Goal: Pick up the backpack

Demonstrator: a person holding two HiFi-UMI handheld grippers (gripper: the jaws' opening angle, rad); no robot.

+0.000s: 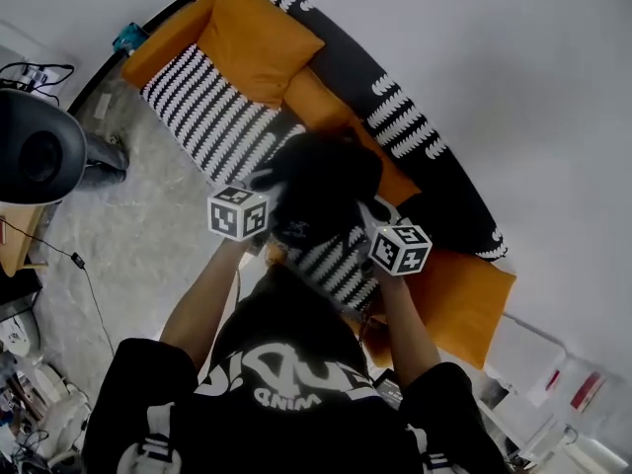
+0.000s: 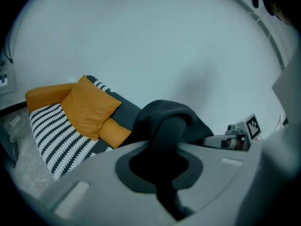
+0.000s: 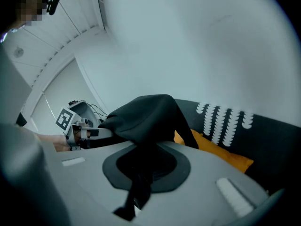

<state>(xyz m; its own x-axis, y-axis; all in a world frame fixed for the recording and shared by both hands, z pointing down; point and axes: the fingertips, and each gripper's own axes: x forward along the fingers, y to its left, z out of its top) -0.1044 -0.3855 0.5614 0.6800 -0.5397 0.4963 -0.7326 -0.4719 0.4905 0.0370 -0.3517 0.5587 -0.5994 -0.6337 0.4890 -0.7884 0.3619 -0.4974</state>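
The black backpack hangs in the air over the sofa, held between both grippers. My left gripper, with its marker cube at the left, is shut on a black strap of the backpack. My right gripper is shut on another strap on the bag's other side. The two gripper views face each other, so the right gripper shows beyond the bag in the left gripper view, and the left gripper shows in the right gripper view. The bag's lower part is hidden.
Below lies a dark sofa with orange cushions, an orange seat and a black-and-white striped throw. A round black device and cables sit on the floor at the left. Clear boxes stand at the lower right.
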